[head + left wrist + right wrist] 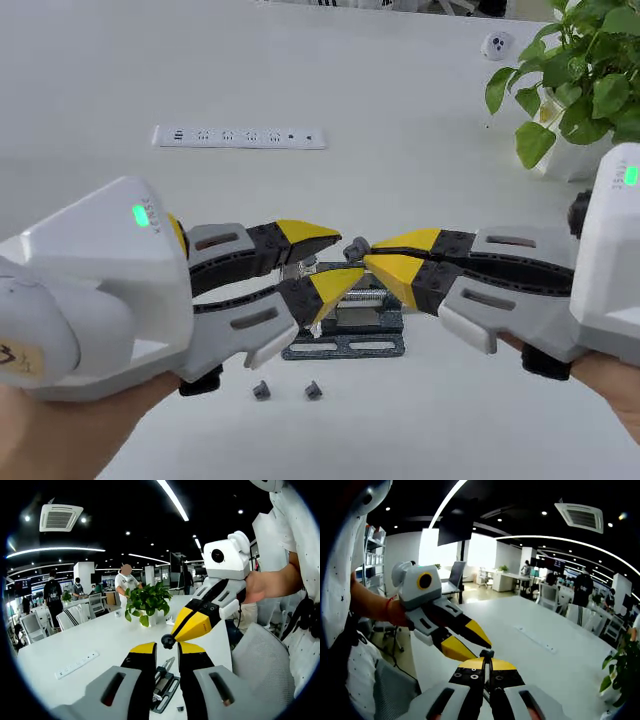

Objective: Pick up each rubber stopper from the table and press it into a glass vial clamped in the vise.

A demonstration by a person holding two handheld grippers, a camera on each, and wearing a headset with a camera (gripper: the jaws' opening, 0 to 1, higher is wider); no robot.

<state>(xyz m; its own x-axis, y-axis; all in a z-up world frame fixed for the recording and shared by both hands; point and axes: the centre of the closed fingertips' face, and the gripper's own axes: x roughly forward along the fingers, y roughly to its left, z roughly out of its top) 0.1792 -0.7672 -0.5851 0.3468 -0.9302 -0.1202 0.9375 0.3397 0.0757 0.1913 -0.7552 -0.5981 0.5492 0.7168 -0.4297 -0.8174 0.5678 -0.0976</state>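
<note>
My right gripper (368,252) is shut on a dark grey rubber stopper (356,247), pinched at the very tips of its yellow jaws. It holds the stopper in the air above the small dark vise (345,338) on the white table. My left gripper (345,256) faces it, open, its tips right at the stopper with nothing gripped. The left gripper view has the stopper (167,641) just beyond my left gripper (167,650), with the vise (165,682) below. In the right gripper view my right gripper (486,660) pinches the stopper (486,654). Two more stoppers (261,390) (313,390) lie in front of the vise. The jaws hide the vise top.
A white power strip (240,137) lies further back on the table. A potted green plant (580,70) stands at the back right, with a small round white device (497,45) beside it. Several people stand in the office (125,580) behind the table.
</note>
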